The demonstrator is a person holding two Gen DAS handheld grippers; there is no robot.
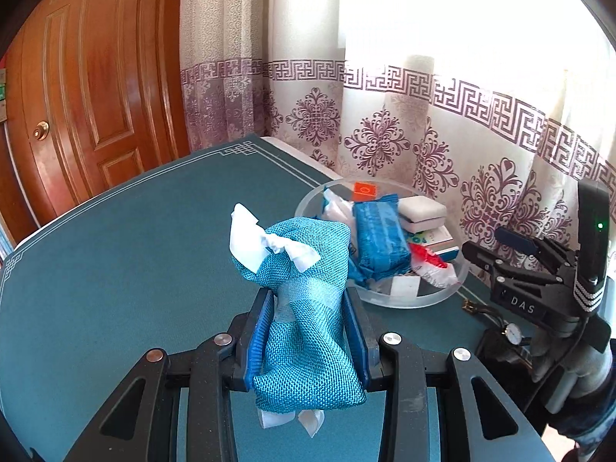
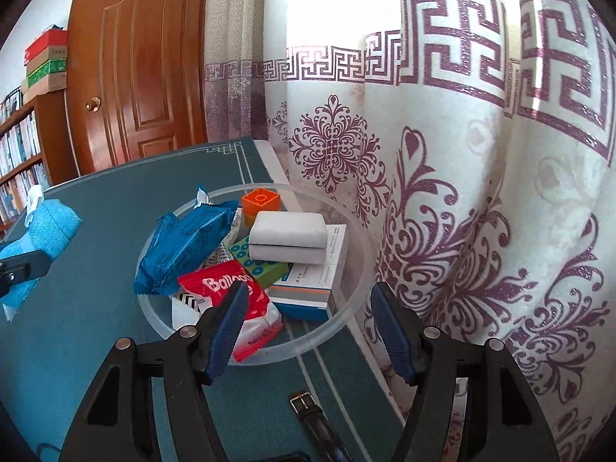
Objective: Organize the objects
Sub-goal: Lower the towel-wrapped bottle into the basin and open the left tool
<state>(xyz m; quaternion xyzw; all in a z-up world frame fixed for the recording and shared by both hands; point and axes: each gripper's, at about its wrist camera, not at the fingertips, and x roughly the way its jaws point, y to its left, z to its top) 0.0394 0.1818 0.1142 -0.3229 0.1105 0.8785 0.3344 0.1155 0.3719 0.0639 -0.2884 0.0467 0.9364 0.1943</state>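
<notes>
My left gripper (image 1: 308, 300) is shut on a blue mesh pouch (image 1: 304, 269) with white paper sticking out of both ends, held above the teal table left of a clear round bowl (image 1: 454, 288). The pouch also shows at the left of the right wrist view (image 2: 50, 227). The bowl (image 2: 346, 308) holds a blue wrapped pack (image 2: 184, 242), a red balloon packet (image 2: 227, 288), a white sponge (image 2: 287, 240), a white and blue box (image 2: 319, 292), a green dotted block (image 2: 258, 265) and an orange brick (image 2: 261, 200). My right gripper (image 2: 308, 300) is open and empty over the bowl's near rim.
The teal table mat (image 1: 115, 269) has white border lines. A patterned curtain (image 2: 481, 192) hangs close behind and right of the bowl. A watch with a black strap (image 2: 312, 415) lies on the table near my right gripper. A wooden door (image 1: 96, 77) stands at the left.
</notes>
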